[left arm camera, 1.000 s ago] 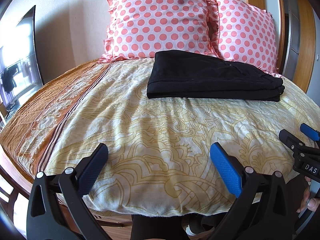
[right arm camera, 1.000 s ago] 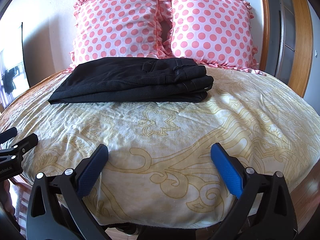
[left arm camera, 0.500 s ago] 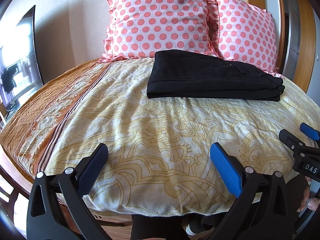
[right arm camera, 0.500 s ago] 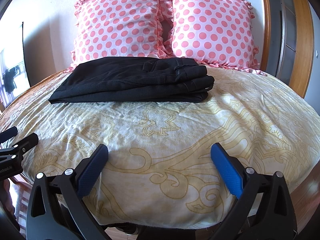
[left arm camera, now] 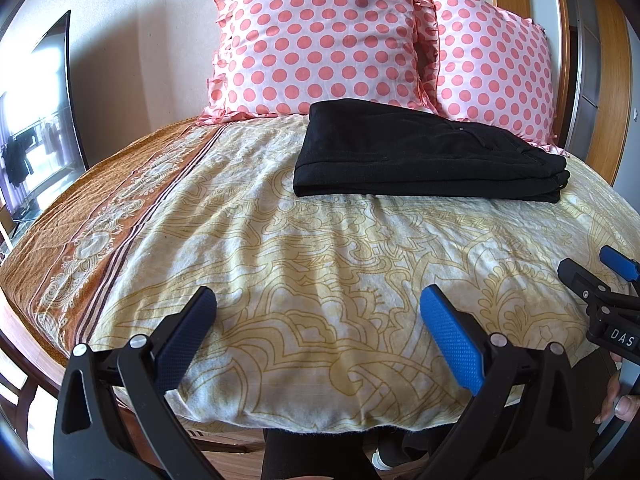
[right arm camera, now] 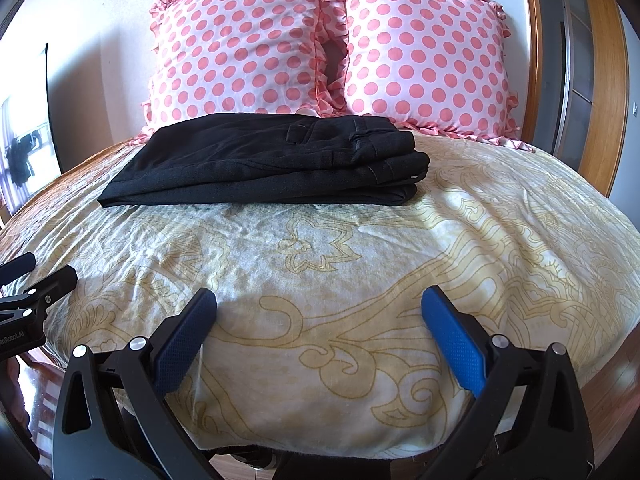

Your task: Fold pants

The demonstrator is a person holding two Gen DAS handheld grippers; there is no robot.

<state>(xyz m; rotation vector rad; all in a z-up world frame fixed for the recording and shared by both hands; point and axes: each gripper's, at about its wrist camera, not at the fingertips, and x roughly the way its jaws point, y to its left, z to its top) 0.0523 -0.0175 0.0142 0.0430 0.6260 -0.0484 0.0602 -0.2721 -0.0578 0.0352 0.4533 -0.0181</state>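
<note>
Holding both tools over the near edge of the bed (left arm camera: 280, 280), I keep my left tool (left arm camera: 318, 312) and right tool (right arm camera: 319, 312) spread wide, empty, their dimpled blue pads (right arm camera: 454, 344) well apart. The black pants (right arm camera: 264, 164) lie folded in a flat, layered rectangle of matte woven cloth, waistband and a belt loop uppermost, well ahead of both tools. They rest on a crinkled cream bedcover (right arm camera: 340, 264) with yellow scrollwork, just in front of two glossy, frilled pink polka-dot pillows (right arm camera: 248, 48).
</note>
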